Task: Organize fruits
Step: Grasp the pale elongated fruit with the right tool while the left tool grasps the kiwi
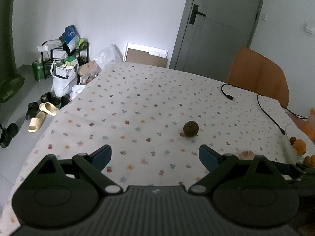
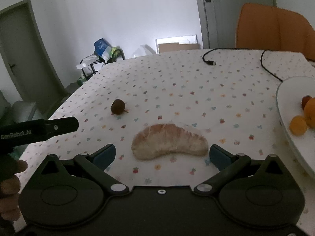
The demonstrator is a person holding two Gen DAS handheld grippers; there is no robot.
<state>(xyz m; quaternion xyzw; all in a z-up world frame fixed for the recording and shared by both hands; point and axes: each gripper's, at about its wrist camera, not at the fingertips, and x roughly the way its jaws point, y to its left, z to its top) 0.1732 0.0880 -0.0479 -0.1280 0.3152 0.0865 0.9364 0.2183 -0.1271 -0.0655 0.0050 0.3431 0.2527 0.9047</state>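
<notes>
A small dark brown round fruit (image 1: 190, 128) lies on the flowered tablecloth, ahead and right of my open, empty left gripper (image 1: 155, 155); it also shows in the right wrist view (image 2: 117, 106). A pale peeled pomelo segment (image 2: 169, 141) lies flat just in front of my right gripper (image 2: 162, 154), which is open and empty, one finger on each side of the segment. A glass plate (image 2: 291, 98) at the right holds orange fruits (image 2: 298, 125) and a small reddish one (image 2: 305, 100). The plate edge (image 1: 287, 137) and the segment (image 1: 246, 154) show in the left view.
A black cable with a plug (image 2: 211, 62) lies across the far right of the table. An orange chair (image 1: 259, 74) stands behind the table. The table's left edge (image 1: 49, 125) drops to a floor with slippers (image 1: 42, 116) and bags. The left gripper's body (image 2: 39, 130) sits at left.
</notes>
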